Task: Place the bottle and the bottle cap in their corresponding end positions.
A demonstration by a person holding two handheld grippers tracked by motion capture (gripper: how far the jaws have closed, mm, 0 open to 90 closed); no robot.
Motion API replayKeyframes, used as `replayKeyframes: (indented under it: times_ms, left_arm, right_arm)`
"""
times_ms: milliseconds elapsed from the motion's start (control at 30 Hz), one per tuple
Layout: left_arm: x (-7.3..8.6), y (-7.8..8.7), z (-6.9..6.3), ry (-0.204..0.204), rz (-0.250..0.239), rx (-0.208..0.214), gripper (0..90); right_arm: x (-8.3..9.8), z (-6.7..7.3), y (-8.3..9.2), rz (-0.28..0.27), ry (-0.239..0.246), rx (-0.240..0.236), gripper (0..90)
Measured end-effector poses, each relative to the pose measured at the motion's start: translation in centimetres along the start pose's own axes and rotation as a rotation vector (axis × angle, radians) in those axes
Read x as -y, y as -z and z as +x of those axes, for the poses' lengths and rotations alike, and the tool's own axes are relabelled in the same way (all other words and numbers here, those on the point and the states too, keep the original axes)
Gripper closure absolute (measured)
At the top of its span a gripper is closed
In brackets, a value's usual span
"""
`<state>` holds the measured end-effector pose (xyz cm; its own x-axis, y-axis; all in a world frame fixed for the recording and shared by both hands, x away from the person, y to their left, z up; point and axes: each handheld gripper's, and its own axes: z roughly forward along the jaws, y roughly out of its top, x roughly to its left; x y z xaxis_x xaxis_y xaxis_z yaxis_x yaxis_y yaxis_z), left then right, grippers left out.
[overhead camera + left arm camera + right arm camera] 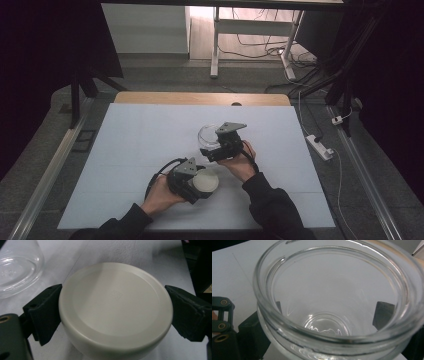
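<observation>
A round white lid (116, 307) sits between the two black jaws of my left gripper (116, 315), which press its left and right sides. In the high view the lid (206, 182) is held low near the table's front by my left gripper (200, 186). A clear empty glass jar (337, 302) is clamped by my right gripper (324, 322), its jaws showing through the glass on either side. In the high view the jar (208, 136) sits ahead of the right gripper (214, 145), up and right of the lid. The jar (17, 267) also appears at the upper left of the left gripper view.
A white mat (150, 150) covers the wooden table (200, 98). A power strip (320, 146) and cables lie on the floor to the right. A white desk frame (216, 45) stands beyond the table. Metal rails (50, 170) run along both sides.
</observation>
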<state>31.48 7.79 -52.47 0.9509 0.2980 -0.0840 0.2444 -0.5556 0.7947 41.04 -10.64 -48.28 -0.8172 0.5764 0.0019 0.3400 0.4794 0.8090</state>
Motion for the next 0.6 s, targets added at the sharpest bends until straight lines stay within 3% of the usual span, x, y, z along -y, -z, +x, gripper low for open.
replayKeyframes:
  times_ms: [600]
  left_arm:
    - [0.6,-1.0,0.7,-0.010,0.078,-0.029,8.2]
  right_arm:
    - [-0.4,-0.6,-3.0,0.033,-0.006,0.003,7.0]
